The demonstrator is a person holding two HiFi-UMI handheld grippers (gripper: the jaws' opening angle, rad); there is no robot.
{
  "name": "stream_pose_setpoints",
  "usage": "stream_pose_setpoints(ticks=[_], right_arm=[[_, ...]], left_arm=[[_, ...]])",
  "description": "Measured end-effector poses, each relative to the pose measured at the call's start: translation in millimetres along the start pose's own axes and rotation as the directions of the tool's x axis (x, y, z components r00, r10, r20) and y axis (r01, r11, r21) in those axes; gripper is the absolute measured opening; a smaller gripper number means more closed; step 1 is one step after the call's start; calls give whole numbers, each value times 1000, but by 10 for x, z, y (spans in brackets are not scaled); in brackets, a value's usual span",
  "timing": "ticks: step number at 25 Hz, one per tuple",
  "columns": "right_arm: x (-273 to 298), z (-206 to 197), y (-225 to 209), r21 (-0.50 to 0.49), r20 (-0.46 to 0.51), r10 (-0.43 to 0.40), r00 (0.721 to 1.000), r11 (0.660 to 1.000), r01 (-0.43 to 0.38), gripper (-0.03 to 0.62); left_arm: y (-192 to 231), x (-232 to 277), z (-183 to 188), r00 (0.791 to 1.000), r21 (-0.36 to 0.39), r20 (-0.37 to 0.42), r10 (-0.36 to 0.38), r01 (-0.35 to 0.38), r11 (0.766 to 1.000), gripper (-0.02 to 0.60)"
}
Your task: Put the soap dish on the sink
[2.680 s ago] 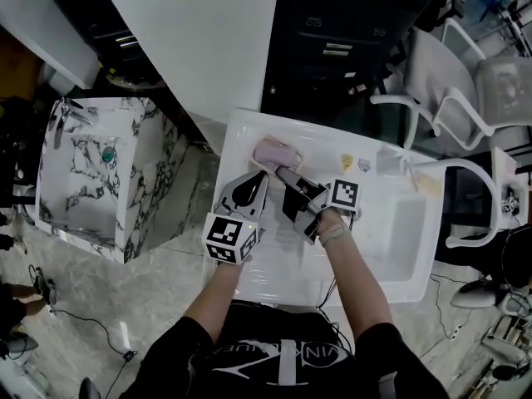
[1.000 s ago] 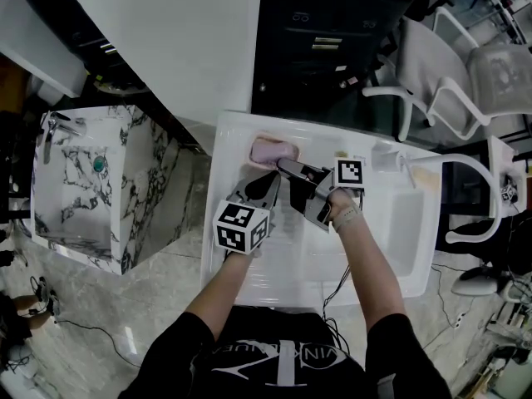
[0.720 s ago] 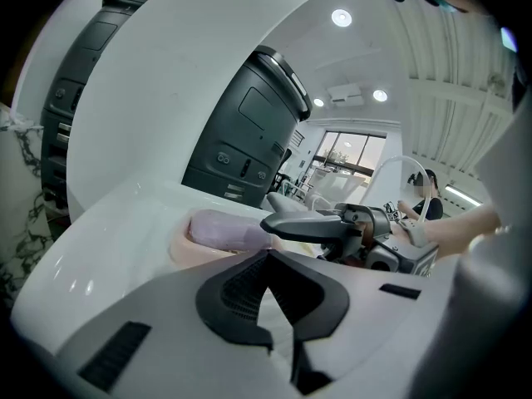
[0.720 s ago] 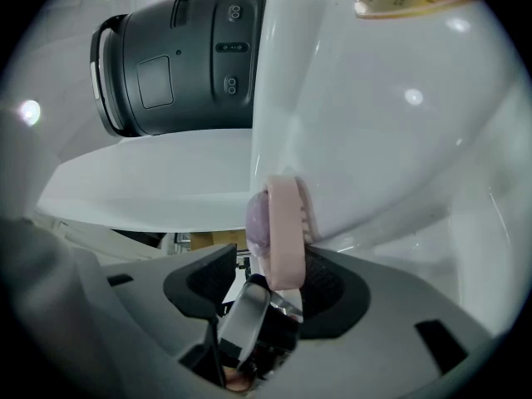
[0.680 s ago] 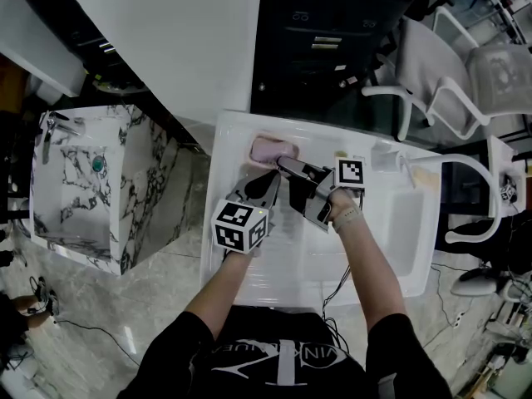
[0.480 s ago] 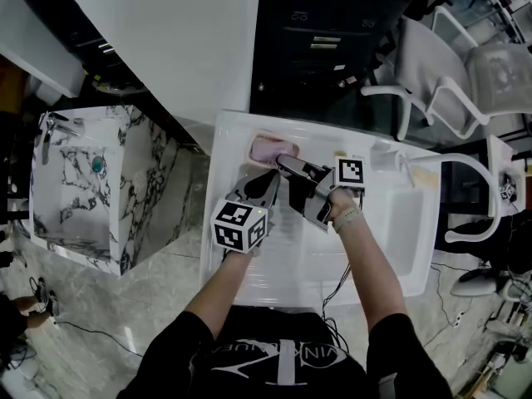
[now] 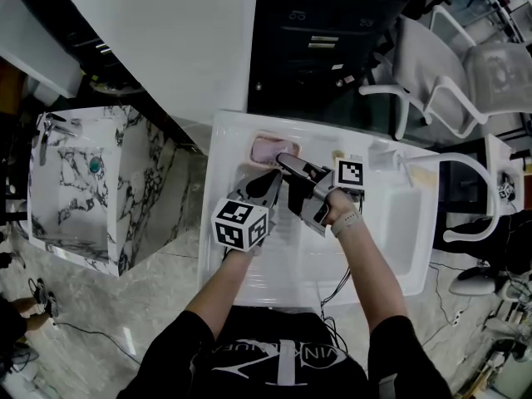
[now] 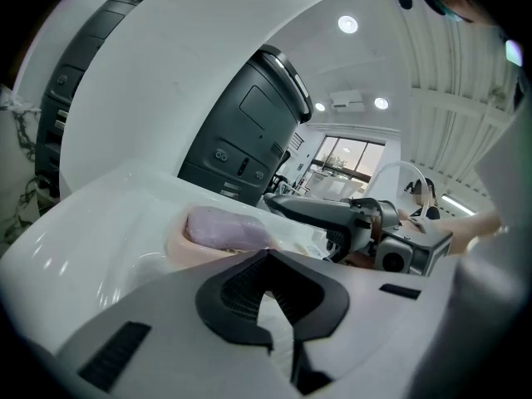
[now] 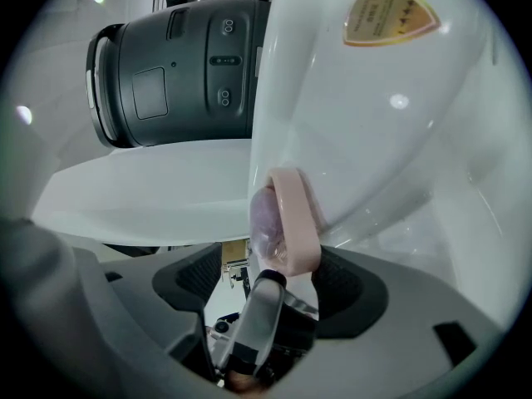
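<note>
A pink soap dish [image 7: 268, 148] with a lilac soap bar [image 7: 266, 150] lies on the back left corner of the white sink [image 7: 223, 144]. My right gripper [image 7: 285, 175] reaches its near end. Its jaws are opening, and in the right gripper view the dish [image 9: 295, 214] and soap [image 9: 264, 223] stand between the pads without being pressed. My left gripper [image 7: 268, 179] hovers just in front of the dish, shut and holding nothing. The left gripper view shows the soap [image 8: 220, 225] in the dish [image 8: 179, 249] ahead, with the right gripper [image 8: 332, 214] beside them.
A marble-patterned vanity [image 7: 83, 181] with a tap stands to the left. White chairs [image 7: 449, 81] and a dark cabinet [image 7: 324, 40] are behind the sink. The sink's bowl [image 7: 407, 223] lies to the right, and a yellow sticker [image 9: 386, 11] sits on its rim.
The right gripper's jaws have spread apart around the end of the soap dish. The dish stays where it was on the sink corner. Both hands have kept still.
</note>
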State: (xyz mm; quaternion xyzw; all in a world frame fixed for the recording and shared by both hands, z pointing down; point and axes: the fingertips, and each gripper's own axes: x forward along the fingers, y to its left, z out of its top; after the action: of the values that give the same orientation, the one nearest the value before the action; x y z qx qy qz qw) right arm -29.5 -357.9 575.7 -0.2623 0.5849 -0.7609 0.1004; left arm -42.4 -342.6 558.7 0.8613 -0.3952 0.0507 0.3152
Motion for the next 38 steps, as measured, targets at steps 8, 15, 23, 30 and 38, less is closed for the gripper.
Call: stream_pose_setpoints(ticks=[8,15,23,30,38], right_arm=[[-53,-48,-102,20,5,4,1000,1000,-4,314],[-82,-114,-98,54,0,26,1000,998,-26,313],[-86,-27,-96,63,41,49,998,997,-52,313],[-79,-17,-92,54,49,51,997,997,-54,313],[-109,-105,-52,32,34,63,997,997,-64,311]], left_arm=[[21,61,-18,1000,-24,0,2,-2,1000,15],[61,75,48,1000,-38,25,14,-13,999,14],[35,26,101,1000,-39,29,5,-4,999,15],[8,-56,180,999,-28,47,5,-4,1000,14],[57,-192,265,997,-11,60,44,-43,999,15]])
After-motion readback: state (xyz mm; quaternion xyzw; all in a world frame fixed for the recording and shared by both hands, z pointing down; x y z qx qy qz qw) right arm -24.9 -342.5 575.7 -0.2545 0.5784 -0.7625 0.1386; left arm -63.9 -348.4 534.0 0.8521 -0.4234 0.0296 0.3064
